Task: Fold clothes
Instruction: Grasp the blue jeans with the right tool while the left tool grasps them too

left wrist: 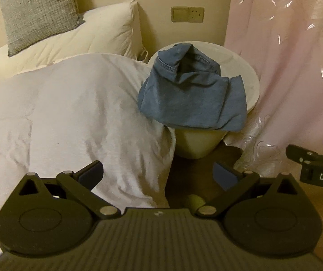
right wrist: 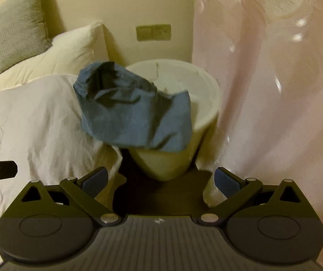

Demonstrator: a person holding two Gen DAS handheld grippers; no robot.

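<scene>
A blue denim garment (left wrist: 190,94) lies crumpled on a round white side table (left wrist: 250,79), its lower part hanging over the table's near edge. In the right wrist view the same garment (right wrist: 134,115) drapes over the table (right wrist: 206,103) towards the bed. My left gripper (left wrist: 159,176) is open, well short of the garment, with nothing between its fingers. My right gripper (right wrist: 161,180) is open too, empty and below the garment. The right gripper's tip shows at the right edge of the left wrist view (left wrist: 319,164).
A bed with a white duvet (left wrist: 71,117) fills the left. Cream pillows (left wrist: 82,38) and a grey cushion (left wrist: 37,11) lean on the wall behind. A pink curtain (left wrist: 292,67) hangs on the right. A dark floor gap (right wrist: 161,192) lies between bed and table.
</scene>
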